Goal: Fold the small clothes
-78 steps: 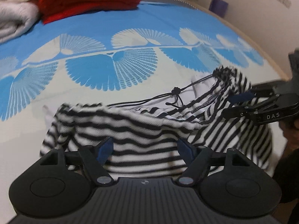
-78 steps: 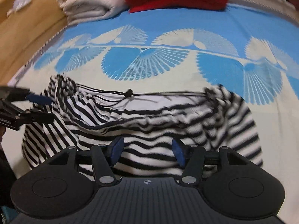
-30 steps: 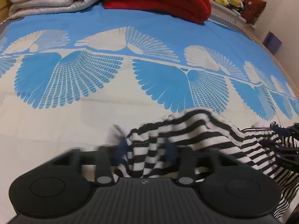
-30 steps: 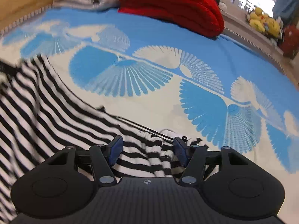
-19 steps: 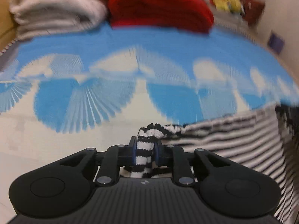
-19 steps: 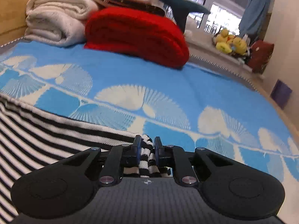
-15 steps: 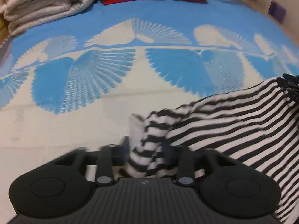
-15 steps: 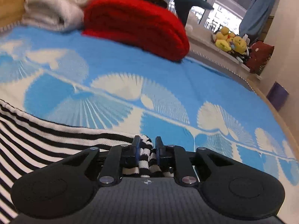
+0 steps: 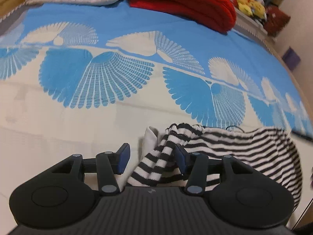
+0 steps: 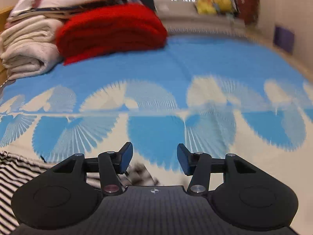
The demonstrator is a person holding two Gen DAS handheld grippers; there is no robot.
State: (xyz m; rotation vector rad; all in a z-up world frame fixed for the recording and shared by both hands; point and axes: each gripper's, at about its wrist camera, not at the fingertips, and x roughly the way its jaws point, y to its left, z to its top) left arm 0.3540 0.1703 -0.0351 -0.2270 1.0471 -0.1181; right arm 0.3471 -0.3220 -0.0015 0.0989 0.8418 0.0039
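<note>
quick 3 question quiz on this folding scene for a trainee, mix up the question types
1. True or false: the left hand-held gripper has its pads clamped on the striped garment.
2. Multiple choice: the red blanket lies (A) on the floor, (B) beside the folded white blanket at the far end of the blue patterned bedspread, (C) under the garment.
3. Fill in: between the fingers of the right hand-held gripper, a blurred bit of ____ fabric shows low down.

Key: 1 false, the jaws are opening and a fold only lies between them; 2 B; 3 striped.
</note>
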